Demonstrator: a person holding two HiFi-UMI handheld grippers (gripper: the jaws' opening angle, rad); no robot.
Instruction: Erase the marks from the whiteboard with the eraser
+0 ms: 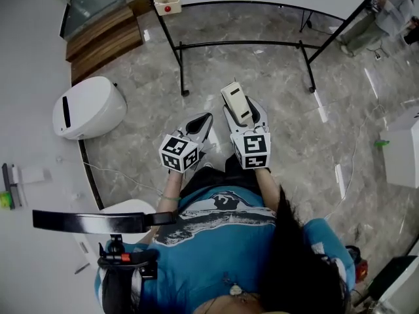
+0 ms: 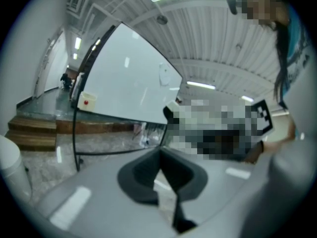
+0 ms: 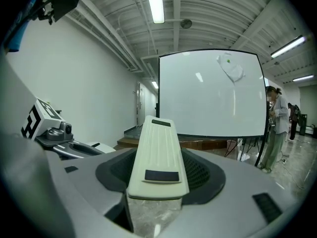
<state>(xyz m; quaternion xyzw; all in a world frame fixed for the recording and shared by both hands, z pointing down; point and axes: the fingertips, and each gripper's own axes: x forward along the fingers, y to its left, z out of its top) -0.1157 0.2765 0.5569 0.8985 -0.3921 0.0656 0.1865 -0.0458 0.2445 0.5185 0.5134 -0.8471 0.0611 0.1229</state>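
The whiteboard (image 3: pixel 210 93) stands ahead on a black frame, with a faint smudged mark (image 3: pixel 231 68) near its upper right corner. In the left gripper view the whiteboard (image 2: pixel 126 78) is seen at an angle. My right gripper (image 1: pixel 239 110) is shut on a cream eraser (image 3: pixel 159 152), which sticks out forward and points at the board. In the head view the eraser (image 1: pixel 236 101) is a short way from the board's stand. My left gripper (image 1: pixel 196 126) hangs beside it on the left, its jaws (image 2: pixel 161 155) shut with nothing between them.
The black stand legs (image 1: pixel 243 44) cross the marble floor ahead. A small box with a red button (image 1: pixel 167 0) hangs on the frame's left post. A white rounded bin (image 1: pixel 88 106) and wooden steps (image 1: pixel 105 34) lie at left. A person (image 3: pixel 275 128) stands right of the board.
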